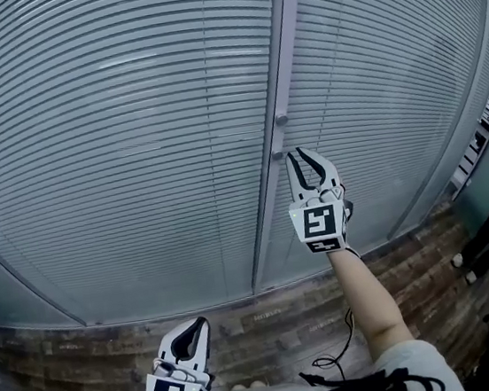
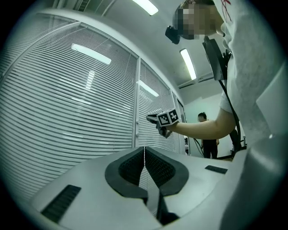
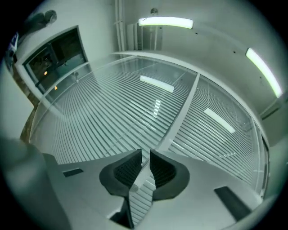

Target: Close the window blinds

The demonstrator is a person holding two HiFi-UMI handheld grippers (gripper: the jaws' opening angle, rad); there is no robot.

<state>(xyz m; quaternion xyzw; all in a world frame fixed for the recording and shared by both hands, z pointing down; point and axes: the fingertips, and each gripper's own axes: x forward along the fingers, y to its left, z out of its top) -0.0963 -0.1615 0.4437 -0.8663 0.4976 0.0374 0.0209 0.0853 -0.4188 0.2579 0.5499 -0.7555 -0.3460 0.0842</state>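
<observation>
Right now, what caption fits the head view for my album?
Right gripper raised at the post between two window blinds, left gripper low.

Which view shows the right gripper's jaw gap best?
Right gripper view: it looks straight along the right gripper, jaws slightly apart. Head view shows it from behind, by the post; left gripper view shows it small and side-on.

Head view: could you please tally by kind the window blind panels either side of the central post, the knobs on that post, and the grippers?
Window blind panels: 2
Knobs: 2
Grippers: 2
Total: 6
</observation>
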